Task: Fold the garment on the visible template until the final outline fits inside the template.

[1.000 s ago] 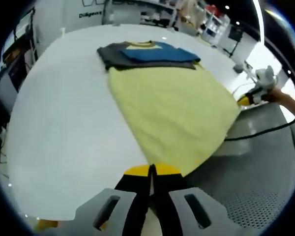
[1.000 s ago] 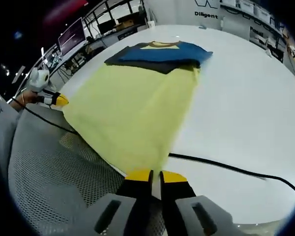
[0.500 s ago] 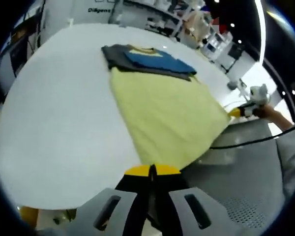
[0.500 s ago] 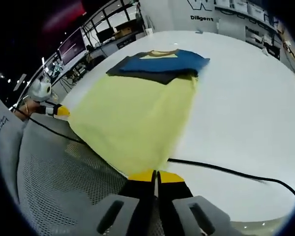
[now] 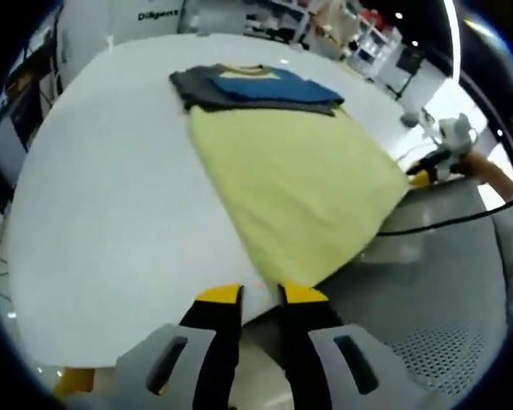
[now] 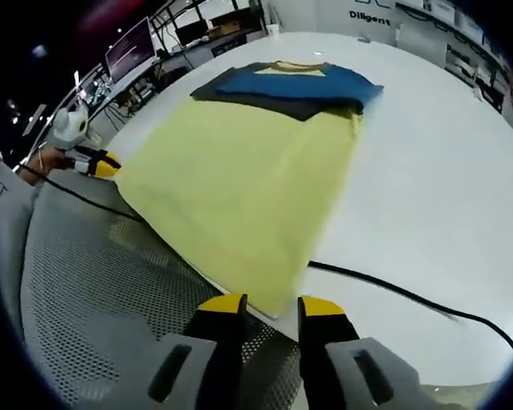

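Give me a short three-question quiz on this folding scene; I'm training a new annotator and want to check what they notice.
1. True or false: the left tool is clamped on the yellow garment.
2. Multiple choice: what lies at the far end of the yellow garment, on the white table? A) a folded blue and dark grey shirt B) a red towel C) a cardboard box
3. Fill in: in the right gripper view, a black ____ runs across the table beside the right tool.

Key
1. False: its jaws stand apart at the garment's near edge.
2. A
3. cable
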### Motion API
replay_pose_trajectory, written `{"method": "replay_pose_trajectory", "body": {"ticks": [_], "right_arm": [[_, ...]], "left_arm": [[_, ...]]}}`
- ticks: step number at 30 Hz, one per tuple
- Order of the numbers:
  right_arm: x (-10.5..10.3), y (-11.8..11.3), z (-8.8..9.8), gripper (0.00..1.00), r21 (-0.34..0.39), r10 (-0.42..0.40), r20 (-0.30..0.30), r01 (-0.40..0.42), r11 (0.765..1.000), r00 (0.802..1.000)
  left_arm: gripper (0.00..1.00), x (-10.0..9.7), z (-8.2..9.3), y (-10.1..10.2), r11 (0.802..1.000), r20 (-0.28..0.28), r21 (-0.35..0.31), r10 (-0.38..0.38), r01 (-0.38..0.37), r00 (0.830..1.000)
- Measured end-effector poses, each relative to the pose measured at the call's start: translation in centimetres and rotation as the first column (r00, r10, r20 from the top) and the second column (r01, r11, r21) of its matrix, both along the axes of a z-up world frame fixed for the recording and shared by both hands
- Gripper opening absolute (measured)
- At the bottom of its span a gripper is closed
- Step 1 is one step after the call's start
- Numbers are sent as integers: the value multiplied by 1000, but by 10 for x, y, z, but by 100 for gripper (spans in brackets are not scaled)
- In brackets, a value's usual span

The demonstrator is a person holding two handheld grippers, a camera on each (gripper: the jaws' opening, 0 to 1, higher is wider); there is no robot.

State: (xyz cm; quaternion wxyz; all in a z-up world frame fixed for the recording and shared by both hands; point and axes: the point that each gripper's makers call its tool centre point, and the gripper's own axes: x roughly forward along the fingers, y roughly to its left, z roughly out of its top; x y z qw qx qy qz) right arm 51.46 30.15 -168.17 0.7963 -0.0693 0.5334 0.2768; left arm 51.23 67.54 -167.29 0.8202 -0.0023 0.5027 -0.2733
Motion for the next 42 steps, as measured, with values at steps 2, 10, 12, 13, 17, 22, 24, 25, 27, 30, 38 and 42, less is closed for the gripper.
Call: {"method": "replay_pose_trajectory", "body": {"ticks": [2, 10, 12, 13, 17, 22, 24, 25, 27, 30, 38, 42], "right_arm": [[-1, 1, 0, 16, 5, -7, -11, 7, 1000, 1000], [-2, 7, -2, 9, 19, -14, -17, 14, 1000, 1000], [-1, 7, -2, 7, 18, -16, -14, 16, 1000, 1000], [0, 7, -3, 6, 19, -17, -12, 17, 1000, 1000], [2, 9, -3, 2, 20, -16, -11, 16, 1000, 1000], [3, 12, 2, 0, 34, 6, 13, -6, 999, 1000], [6, 12, 6, 0, 53, -5, 23, 4, 999, 1000], [9, 17, 11, 0, 95, -18, 41, 14, 995, 999], [11, 22, 21, 0, 147, -43, 43, 36, 988, 998], [13, 21, 30, 0, 130, -31, 51, 24, 991, 998], [11, 26, 56, 0, 201, -13, 59, 1, 980, 998], [1, 20, 66, 0, 196, -5, 68, -8, 981, 998]], "left_arm": [[16, 0, -1, -2, 1000, -14, -14, -1, 1, 1000], [14, 0, -5, -17, 998, -53, -57, 16, -19, 998], [12, -1, -6, -14, 998, -59, -45, 30, -32, 998], [11, -1, -6, -14, 998, -63, -51, 43, -47, 997], [6, -2, -8, -14, 995, -86, -65, 68, -74, 994], [2, -2, -11, -13, 997, -83, -49, 62, -66, 995], [1, -3, -11, -13, 995, -87, -65, 65, -70, 994], [1, -3, -6, -17, 991, -101, -104, 76, -87, 992], [1, 2, 3, -17, 982, -89, -152, 97, -110, 991], [1, 8, 18, -9, 978, -69, -171, 106, -116, 992], [1, 4, 55, -12, 975, -12, -218, 37, -39, 999], [1, -4, 67, -10, 977, -5, -211, 9, -10, 1000]]}}
